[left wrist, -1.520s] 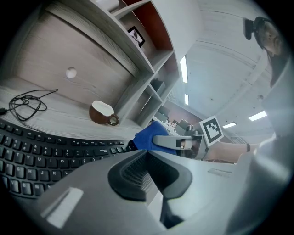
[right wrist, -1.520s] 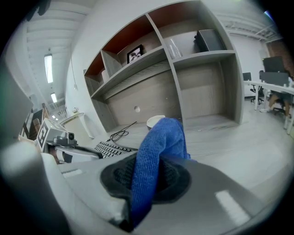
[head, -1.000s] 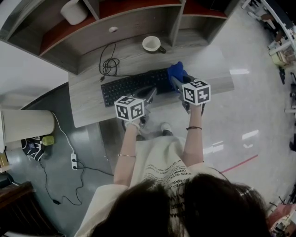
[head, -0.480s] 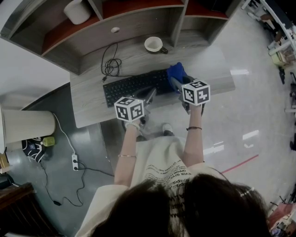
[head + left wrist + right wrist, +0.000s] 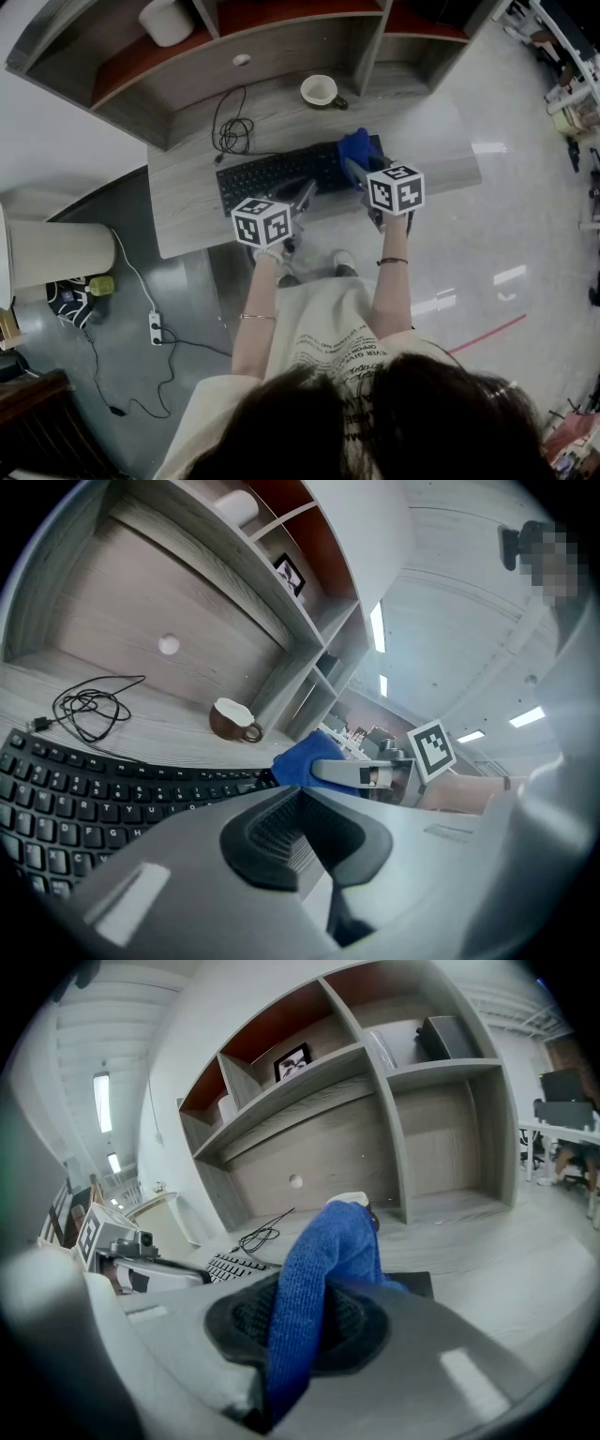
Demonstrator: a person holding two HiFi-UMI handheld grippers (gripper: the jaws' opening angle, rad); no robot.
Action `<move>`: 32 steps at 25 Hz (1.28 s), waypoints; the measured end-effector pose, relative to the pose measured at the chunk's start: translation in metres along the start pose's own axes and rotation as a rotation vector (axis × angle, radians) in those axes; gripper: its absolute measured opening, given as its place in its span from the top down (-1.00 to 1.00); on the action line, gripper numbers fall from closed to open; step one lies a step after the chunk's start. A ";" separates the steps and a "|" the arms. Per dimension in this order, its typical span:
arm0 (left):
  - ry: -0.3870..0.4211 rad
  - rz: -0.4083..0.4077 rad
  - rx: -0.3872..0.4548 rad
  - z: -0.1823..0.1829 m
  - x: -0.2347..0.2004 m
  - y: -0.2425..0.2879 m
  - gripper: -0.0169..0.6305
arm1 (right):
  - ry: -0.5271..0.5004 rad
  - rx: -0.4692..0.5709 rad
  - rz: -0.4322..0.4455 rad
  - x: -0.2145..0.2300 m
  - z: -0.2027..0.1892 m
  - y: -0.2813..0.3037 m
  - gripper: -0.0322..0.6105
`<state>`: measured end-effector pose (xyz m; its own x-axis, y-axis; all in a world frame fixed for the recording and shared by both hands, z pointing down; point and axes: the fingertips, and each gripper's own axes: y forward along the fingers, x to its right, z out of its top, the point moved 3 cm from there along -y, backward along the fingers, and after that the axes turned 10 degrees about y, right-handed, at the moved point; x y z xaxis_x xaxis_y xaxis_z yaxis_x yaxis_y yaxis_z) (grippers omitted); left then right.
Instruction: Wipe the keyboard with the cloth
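Note:
A black keyboard [image 5: 281,173] lies across the grey wooden desk [image 5: 187,220]. My right gripper [image 5: 356,171] is shut on a blue cloth [image 5: 357,148], which rests on the keyboard's right end. In the right gripper view the cloth [image 5: 323,1269] rises from between the jaws of the right gripper [image 5: 314,1312] and hides part of the keyboard [image 5: 234,1265]. My left gripper [image 5: 305,195] hovers at the keyboard's front edge, shut with nothing in it. The left gripper view looks past the left gripper [image 5: 298,794] over the keys [image 5: 84,799] to the cloth [image 5: 300,759].
A white-lined brown mug [image 5: 319,91] stands behind the keyboard near the shelf unit [image 5: 281,37]. The coiled keyboard cable [image 5: 230,131] lies at the back left. A white cylinder [image 5: 167,21] sits on a shelf. The desk's front edge runs just below both grippers.
The desk has drifted a little right and down in the head view. Against the keyboard the cloth and right gripper sit slightly further left. The left gripper holds its place.

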<state>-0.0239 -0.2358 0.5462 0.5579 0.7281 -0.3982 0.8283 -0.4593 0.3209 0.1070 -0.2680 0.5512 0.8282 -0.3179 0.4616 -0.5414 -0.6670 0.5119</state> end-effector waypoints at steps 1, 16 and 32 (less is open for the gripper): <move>0.000 0.004 0.001 0.000 -0.002 -0.003 0.96 | 0.002 0.000 0.001 -0.002 -0.001 0.001 0.74; 0.001 0.034 0.014 0.000 -0.024 -0.039 0.96 | -0.001 0.003 0.015 -0.032 -0.006 0.021 0.74; -0.007 0.054 0.016 -0.007 -0.043 -0.072 0.96 | 0.006 0.006 0.034 -0.063 -0.014 0.040 0.74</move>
<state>-0.1077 -0.2304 0.5463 0.6023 0.6983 -0.3868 0.7976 -0.5061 0.3282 0.0309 -0.2654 0.5525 0.8084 -0.3367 0.4828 -0.5683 -0.6599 0.4914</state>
